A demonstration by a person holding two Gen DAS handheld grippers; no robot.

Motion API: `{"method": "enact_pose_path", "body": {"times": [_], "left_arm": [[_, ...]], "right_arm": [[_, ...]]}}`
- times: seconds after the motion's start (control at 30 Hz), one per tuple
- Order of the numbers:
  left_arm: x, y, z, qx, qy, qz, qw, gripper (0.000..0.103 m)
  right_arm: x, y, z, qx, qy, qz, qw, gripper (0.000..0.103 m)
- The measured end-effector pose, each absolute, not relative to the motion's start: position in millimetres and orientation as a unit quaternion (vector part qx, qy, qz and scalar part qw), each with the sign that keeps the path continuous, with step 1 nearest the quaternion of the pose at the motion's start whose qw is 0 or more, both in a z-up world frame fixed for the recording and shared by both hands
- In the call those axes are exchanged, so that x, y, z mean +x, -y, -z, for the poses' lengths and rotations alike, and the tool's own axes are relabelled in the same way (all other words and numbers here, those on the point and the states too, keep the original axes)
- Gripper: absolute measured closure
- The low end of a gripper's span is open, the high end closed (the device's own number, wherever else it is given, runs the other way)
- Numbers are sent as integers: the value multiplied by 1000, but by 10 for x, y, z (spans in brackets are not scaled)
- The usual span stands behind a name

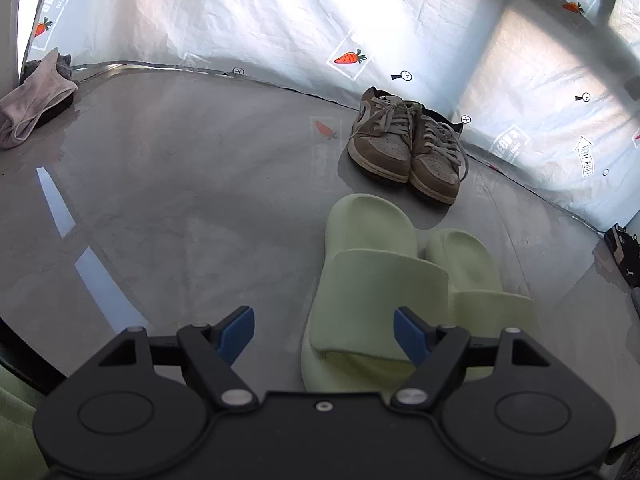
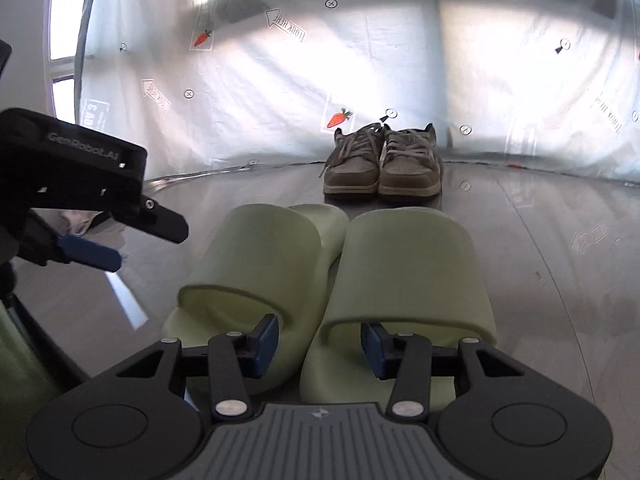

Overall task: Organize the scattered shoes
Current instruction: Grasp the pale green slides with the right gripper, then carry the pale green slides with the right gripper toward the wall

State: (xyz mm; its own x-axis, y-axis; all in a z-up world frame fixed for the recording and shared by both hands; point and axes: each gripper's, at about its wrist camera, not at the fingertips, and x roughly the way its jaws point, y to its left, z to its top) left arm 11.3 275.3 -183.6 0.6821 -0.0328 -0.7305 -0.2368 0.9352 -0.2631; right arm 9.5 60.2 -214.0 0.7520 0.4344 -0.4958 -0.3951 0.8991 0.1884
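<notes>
Two pale green slides lie side by side on the grey floor, the left one (image 2: 256,272) and the right one (image 2: 404,280), toes pointing away. They also show in the left wrist view (image 1: 372,280). A pair of brown sneakers (image 2: 384,168) stands together behind them by the wall, also in the left wrist view (image 1: 404,148). My right gripper (image 2: 320,346) is open, low at the slides' heels, its jaws straddling the gap between them. My left gripper (image 1: 324,332) is open and empty, just left of the slides; its body shows in the right wrist view (image 2: 92,184).
A white printed sheet (image 1: 280,20) lines the wall behind the shoes. A pinkish cloth (image 1: 32,100) lies at the far left. A black shoe (image 1: 622,252) sits at the right edge of the floor.
</notes>
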Motion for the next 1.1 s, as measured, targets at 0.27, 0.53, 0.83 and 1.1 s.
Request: {"method": "enact_pose_path", "body": {"times": [0.27,0.53,0.83,1.1], "left_arm": [[77,-2806,1896,-174,-406,-61,895,26],[97,-2872,1802,-180,-392,-70,900,26],[282,-2898,1555,-189,-340,-72,918,26],[576,-2734,1401,-198,-300,-39,932,26]], "right_arm": [[208,-869,2271,-22,-234,-223,946,36],[599,-928,2195,-10,-261,-235,936,65],[882,-611,1721,12,-258,-236,937,76],[1028,-176,1381,39,-245,-184,951,76]]}}
